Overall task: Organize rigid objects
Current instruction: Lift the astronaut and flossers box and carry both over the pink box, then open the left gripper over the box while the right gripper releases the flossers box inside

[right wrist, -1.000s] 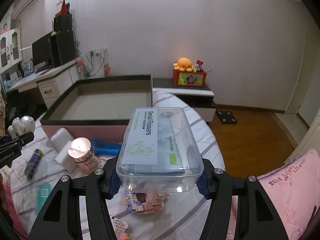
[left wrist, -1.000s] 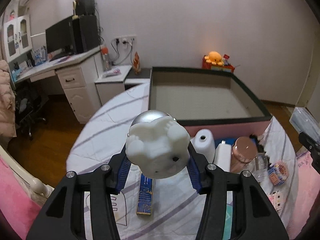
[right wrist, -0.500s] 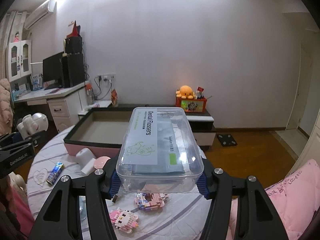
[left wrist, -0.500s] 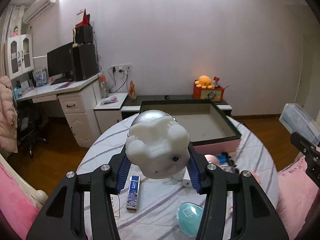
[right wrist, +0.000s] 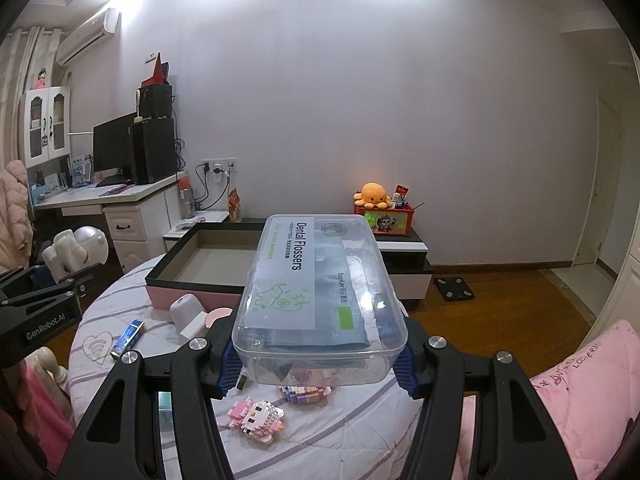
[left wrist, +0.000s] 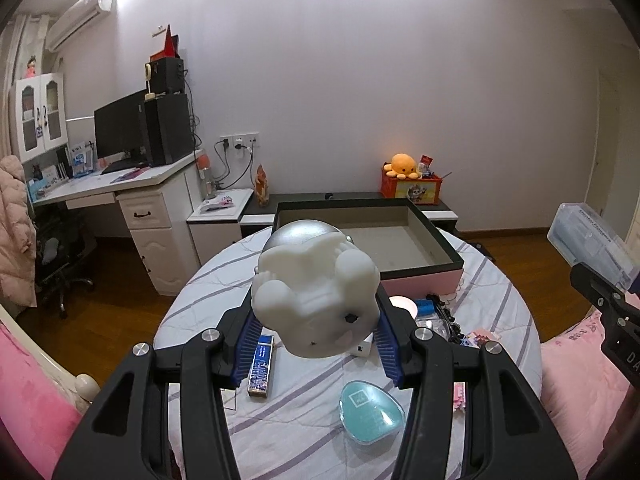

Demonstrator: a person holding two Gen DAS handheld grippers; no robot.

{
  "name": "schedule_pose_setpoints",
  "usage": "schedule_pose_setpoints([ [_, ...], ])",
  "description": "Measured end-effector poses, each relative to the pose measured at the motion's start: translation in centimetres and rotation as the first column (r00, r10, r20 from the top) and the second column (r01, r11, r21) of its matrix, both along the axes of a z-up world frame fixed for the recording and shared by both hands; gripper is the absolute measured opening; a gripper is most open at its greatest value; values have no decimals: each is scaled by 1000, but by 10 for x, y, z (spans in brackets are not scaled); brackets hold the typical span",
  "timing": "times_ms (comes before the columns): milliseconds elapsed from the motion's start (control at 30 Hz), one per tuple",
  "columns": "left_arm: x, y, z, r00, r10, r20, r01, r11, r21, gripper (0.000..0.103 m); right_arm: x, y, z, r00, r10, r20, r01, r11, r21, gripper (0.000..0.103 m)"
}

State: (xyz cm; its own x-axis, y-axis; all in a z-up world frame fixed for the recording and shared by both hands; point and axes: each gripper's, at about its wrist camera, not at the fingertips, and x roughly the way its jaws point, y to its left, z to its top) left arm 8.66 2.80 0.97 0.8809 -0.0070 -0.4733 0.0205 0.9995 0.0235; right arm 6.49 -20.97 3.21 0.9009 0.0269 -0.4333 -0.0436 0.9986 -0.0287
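My left gripper (left wrist: 316,350) is shut on a white toy figure (left wrist: 316,292) with a silver dome on its head, held above the round table (left wrist: 208,288). The same figure (right wrist: 76,250) shows at the left edge of the right wrist view. My right gripper (right wrist: 316,364) is shut on a clear plastic box of dental flossers (right wrist: 318,292), also lifted off the table. That box (left wrist: 588,236) appears at the right edge of the left wrist view. A large open box with a dark rim and pink wall (left wrist: 436,246) stands at the table's far side.
On the striped tablecloth lie a blue narrow box (left wrist: 261,364), a teal egg-shaped case (left wrist: 370,410), a white block (right wrist: 186,312), a round pink lid (right wrist: 218,316) and pink block figures (right wrist: 256,418). A desk (left wrist: 132,188) stands left, pink bedding (right wrist: 580,392) right.
Both grippers rose and drew back from the table with their objects still gripped. The table and the open box now look farther away and lower in both views.
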Motion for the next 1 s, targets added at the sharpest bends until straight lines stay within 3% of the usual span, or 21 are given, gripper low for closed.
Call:
schedule_pose_setpoints([
  [233, 14, -2, 2, 1000, 5, 0, -5, 1000, 10, 52, 8, -1, 1, 1000, -2, 5, 2, 1000, -1, 61],
  [500, 76, -4, 6, 1000, -5, -22, 6, 1000, 29, 52, 60, 4, -5, 1000, 18, -23, -18, 1000, -3, 61],
  [800, 177, -8, -19, 989, -46, -142, 50, 998, 24, 52, 163, 23, -29, 989, 61, -132, -64, 998, -18, 61],
  [1000, 228, -5, -53, 967, -42, -251, 47, 999, 16, 52, 217, 31, -61, 973, 66, -220, -73, 997, -25, 61],
])
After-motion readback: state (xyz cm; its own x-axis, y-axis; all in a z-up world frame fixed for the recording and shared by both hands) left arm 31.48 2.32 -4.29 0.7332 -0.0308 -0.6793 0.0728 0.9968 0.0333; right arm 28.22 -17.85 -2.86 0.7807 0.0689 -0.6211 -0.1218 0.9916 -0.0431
